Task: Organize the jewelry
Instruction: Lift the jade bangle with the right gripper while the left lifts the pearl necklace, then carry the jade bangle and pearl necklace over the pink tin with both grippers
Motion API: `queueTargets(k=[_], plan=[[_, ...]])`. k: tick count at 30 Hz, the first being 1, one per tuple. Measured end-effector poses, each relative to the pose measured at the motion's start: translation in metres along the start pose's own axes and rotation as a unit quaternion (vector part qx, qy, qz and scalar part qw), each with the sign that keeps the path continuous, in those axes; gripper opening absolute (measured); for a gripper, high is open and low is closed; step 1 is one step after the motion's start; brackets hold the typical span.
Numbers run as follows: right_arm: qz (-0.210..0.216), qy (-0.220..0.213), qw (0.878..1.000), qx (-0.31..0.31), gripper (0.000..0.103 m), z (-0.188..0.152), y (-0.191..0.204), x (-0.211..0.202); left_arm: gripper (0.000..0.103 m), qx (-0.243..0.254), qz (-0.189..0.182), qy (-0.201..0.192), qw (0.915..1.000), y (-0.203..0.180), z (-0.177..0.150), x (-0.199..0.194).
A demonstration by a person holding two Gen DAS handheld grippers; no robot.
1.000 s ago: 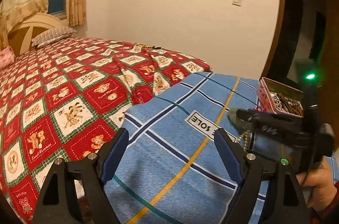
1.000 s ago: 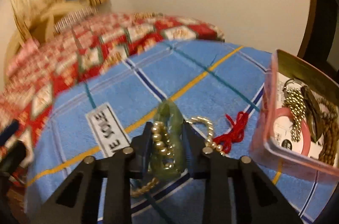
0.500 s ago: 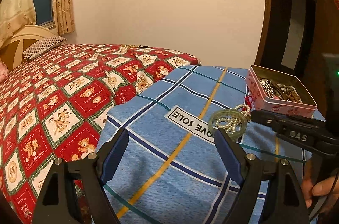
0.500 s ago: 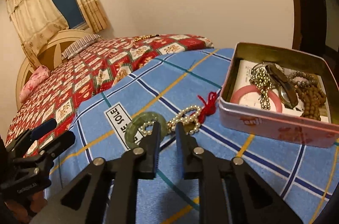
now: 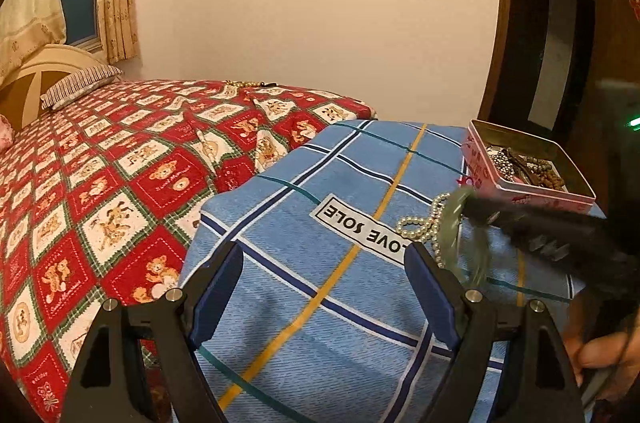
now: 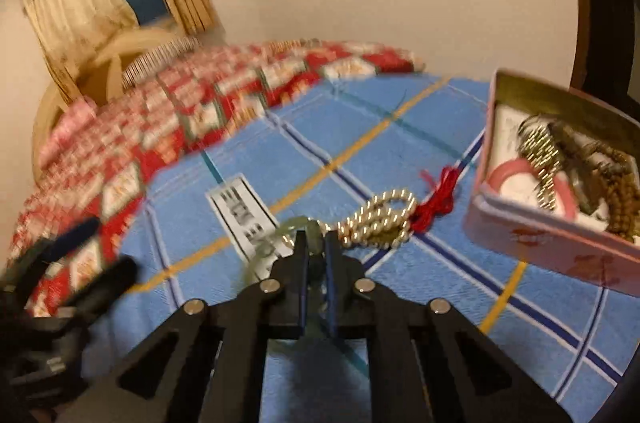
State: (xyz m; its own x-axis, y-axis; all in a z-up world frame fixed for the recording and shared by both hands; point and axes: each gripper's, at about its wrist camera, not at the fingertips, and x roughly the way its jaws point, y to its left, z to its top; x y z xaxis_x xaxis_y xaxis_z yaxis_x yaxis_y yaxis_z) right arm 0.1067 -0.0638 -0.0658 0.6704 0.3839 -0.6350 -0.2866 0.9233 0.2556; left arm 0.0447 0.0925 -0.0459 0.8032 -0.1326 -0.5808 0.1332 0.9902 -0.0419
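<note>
Green bangle (image 6: 316, 243) pinched inside right claw (image 6: 316, 255)

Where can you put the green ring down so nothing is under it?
Bare blue cloth lies between the LOVE SOLE label and the left gripper. It is crowded by the pearl strand, red tassel and pink tin, already filled with jewelry.

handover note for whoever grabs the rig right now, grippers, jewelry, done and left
Right gripper: shut on the green bangle, which is tilted up off the blue cloth.
Left gripper: open, holding nothing.
Pearl strand with its red tassel lies on the cloth beside the bangle.
Pink tin already holds beads and a pink bangle.
Left: put the bangle and the pearls in the tin.
</note>
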Motion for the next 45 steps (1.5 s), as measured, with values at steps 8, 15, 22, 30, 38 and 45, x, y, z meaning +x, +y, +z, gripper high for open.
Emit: queueTargets(k=[8, 15, 22, 30, 38, 45], plan=[[-0.023, -0.093, 0.994, 0.060, 0.011, -0.004, -0.042, -0.067, 0.083, 0.064, -0.056, 0.004, 0.9964, -0.029, 0.011, 0.012], [-0.053, -0.117, 0.986, 0.110, 0.011, -0.015, -0.080, -0.088, 0.083, 0.111, -0.110, 0.035, 0.9871, -0.079, 0.033, 0.057], [-0.054, -0.126, 0.982, 0.129, 0.011, -0.015, -0.093, -0.093, 0.071, 0.180, -0.092, 0.109, 0.9733, -0.110, 0.023, 0.103], [-0.053, -0.133, 0.978, 0.152, 0.011, -0.016, -0.107, -0.097, 0.022, 0.142, -0.120, 0.125, 0.9746, -0.101, 0.029, 0.099], [-0.062, -0.138, 0.975, 0.161, 0.011, -0.018, -0.113, -0.103, 0.013, 0.131, -0.129, 0.086, 0.9791, -0.106, 0.031, 0.076], [-0.073, -0.154, 0.970, 0.171, 0.011, -0.018, -0.121, -0.110, 0.013, 0.066, -0.168, 0.026, 0.9832, -0.103, 0.017, 0.039]])
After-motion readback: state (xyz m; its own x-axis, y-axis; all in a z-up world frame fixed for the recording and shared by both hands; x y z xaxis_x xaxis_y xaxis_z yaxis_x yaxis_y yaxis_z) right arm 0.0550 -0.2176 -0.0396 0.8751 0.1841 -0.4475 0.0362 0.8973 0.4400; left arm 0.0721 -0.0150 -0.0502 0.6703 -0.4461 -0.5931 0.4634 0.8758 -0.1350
